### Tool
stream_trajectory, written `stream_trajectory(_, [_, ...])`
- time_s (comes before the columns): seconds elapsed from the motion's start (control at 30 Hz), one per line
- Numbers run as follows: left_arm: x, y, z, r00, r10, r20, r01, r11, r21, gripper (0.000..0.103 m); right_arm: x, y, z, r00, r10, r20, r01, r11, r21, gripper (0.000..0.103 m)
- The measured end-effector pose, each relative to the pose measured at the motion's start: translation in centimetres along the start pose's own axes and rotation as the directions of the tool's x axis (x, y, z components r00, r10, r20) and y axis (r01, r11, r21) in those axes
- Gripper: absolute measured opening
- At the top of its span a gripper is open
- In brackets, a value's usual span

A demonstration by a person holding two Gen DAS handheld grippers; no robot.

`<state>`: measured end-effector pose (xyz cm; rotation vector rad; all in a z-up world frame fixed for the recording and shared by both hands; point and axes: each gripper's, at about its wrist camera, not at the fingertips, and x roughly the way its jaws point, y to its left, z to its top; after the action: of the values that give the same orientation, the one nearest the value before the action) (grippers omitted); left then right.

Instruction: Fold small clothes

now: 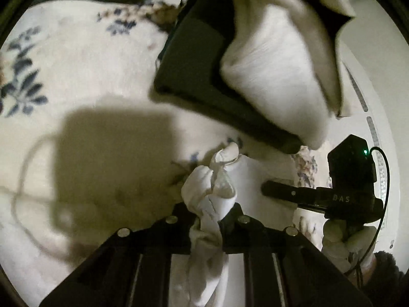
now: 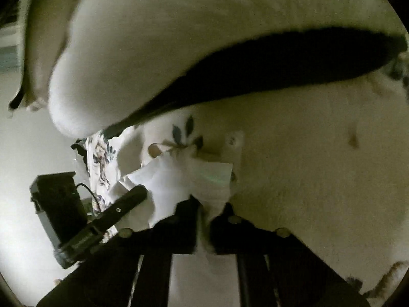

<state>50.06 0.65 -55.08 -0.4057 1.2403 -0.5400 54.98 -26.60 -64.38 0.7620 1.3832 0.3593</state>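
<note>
white garment (image 1: 209, 186) | bunched, crumpled | pinched at both ends | over floral bedding

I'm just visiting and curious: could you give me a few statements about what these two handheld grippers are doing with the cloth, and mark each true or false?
1. The left gripper is shut on a small white garment. True.
2. The right gripper hangs open with nothing in it. False: it is shut on white cloth.
3. The bedcover underneath is plain red. False: it is pale with blue flowers.
4. A white pillow lies beyond the garment, on something dark. True.
5. The left wrist view shows the other gripper. True.
</note>
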Motion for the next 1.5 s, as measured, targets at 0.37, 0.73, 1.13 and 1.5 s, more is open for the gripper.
stream_trajectory(0.37, [-10.3, -4.5, -5.7, 0.988, -0.044, 0.149, 0.038, 0.999, 0.038, 0.013, -9.1, 6.6, -7.3, 0.991, 0.071, 0.110, -0.051, 0.983, -0.178, 0.001])
stream_trajectory(0.73, [-17.5, -1.5, -23.9, 0.998, 0.056, 0.036, -0.051, 0.990, -0.129, 0.052, -11.9, 5.3, -25.7, 0.998, 0.040, -0.046, -0.051, 0.959, -0.279, 0.019])
stream_trajectory(1.13, [-17.0, -1.2, -24.1, 0.989, 0.144, 0.023, -0.140, 0.982, -0.129, 0.052, -13.6, -1.3, -33.5, 0.997, 0.007, -0.082, -0.011, 0.999, -0.046, 0.057])
stream_trajectory(1.5, [-6.4, 0.8, -23.1, 0.970, 0.218, -0.111, -0.216, 0.976, 0.032, 0.052, -4.2, -2.1, -29.3, 0.989, -0.131, -0.072, 0.138, 0.985, 0.107, 0.053])
